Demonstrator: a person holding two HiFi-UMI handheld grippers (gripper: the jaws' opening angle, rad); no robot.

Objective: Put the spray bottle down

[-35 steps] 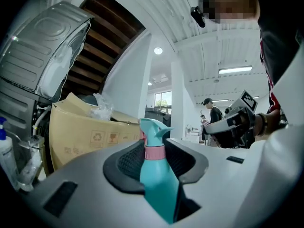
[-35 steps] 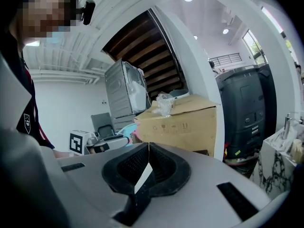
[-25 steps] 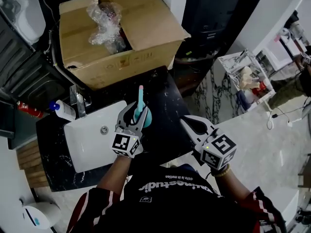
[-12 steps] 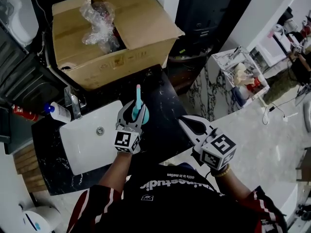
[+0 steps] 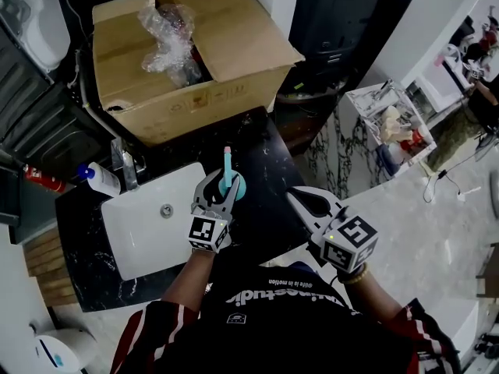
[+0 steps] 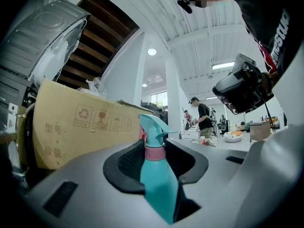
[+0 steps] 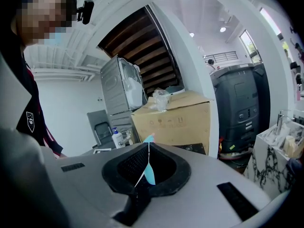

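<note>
Left tool [image 5: 224,188] pinches the teal spray bottle [image 6: 159,184]; right tool [image 5: 302,199] pressed together.

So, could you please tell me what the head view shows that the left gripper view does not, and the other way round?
Only the head view shows the white sink, its faucet and the black counter below the bottle. Only the left gripper view shows the printed symbols on the box's side, a person standing far behind, and a ceiling light. Both show the teal spray bottle clamped in the left gripper, the cardboard box and the right gripper.
</note>
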